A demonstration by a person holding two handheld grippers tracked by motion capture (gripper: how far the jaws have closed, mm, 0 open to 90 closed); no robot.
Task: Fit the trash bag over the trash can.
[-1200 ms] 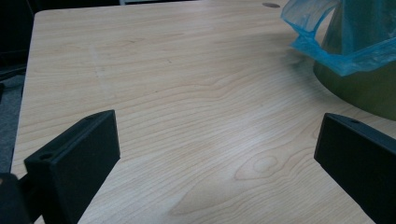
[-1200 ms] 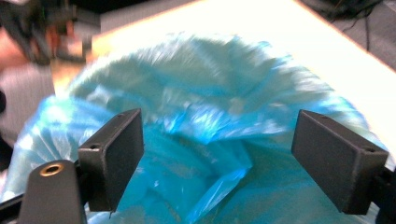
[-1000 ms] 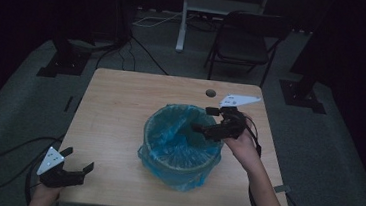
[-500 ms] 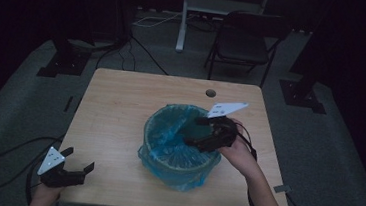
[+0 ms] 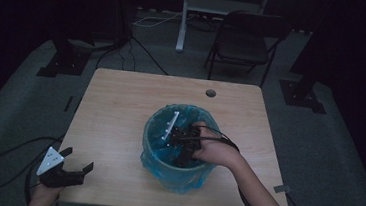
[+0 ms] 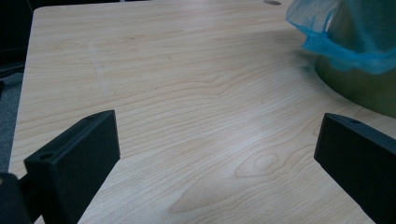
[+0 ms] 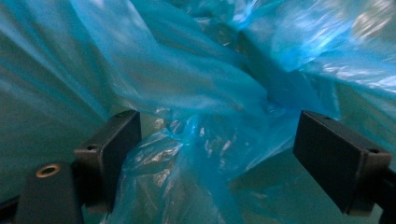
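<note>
Right gripper [image 7: 219, 154], jaws apart, reaches inside the bin [image 5: 177, 175] at the table's [image 5: 120, 107] near centre toward its blue liner bag [image 7: 187, 84]: thin, limp, slippery film, best pinched at a bunched fold

Right gripper view. The right gripper [image 7: 212, 154] points into crumpled blue plastic bag [image 7: 187, 79], its two black jaws set wide apart — one at the lower left, one at the lower right. A brass-coloured screw hole [image 7: 48, 170] sits on the left jaw's base. Between the jaws a bunched fold of the bag rises from the bottom edge; whether it touches either jaw cannot be told. Behind the folds — darker green, the bin wall [image 7: 37, 154] shows through.
</note>
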